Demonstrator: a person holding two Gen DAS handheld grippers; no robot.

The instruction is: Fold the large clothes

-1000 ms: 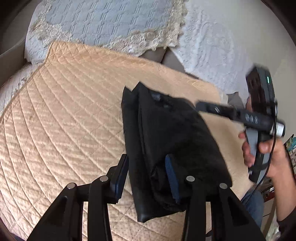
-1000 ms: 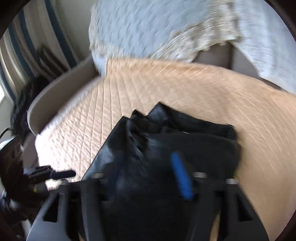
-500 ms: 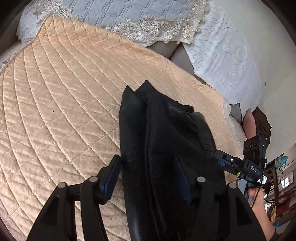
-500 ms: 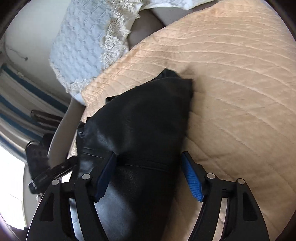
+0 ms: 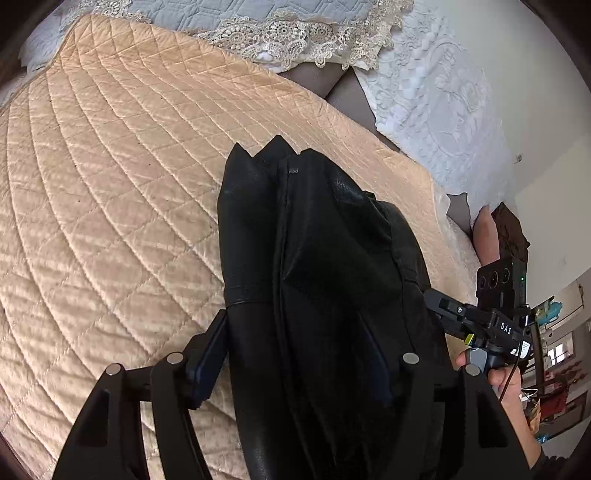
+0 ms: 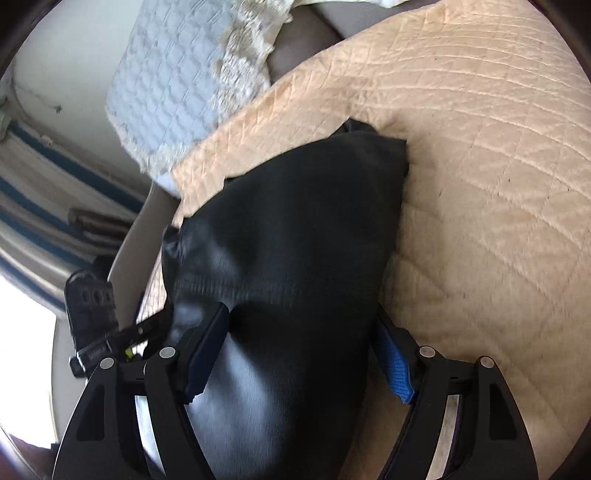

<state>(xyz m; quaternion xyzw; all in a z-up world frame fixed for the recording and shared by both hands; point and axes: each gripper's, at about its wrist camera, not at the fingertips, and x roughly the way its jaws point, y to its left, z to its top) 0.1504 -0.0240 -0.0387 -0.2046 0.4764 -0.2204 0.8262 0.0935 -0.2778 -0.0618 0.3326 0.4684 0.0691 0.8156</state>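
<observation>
A folded black garment (image 5: 317,266) lies on the peach quilted cover (image 5: 122,206). It also fills the middle of the right wrist view (image 6: 291,236). My left gripper (image 5: 295,362) is open, its fingers wide on either side of the garment's near end. My right gripper (image 6: 299,354) is open too, straddling the opposite end of the same bundle. The right gripper shows in the left wrist view (image 5: 480,317) at the garment's right edge. The left gripper shows in the right wrist view (image 6: 110,332) at the far left.
Pale blue lace-edged pillows (image 5: 280,33) and a white embroidered pillow (image 5: 443,110) line the back. The peach cover (image 6: 498,155) spreads to the right of the garment. A striped curtain (image 6: 44,184) and bright window stand at the left. Room clutter (image 5: 546,369) lies beyond the bed edge.
Both grippers have moved in from opposite ends and now straddle the folded garment. The bundle looks more compact and tidier than one second ago.
</observation>
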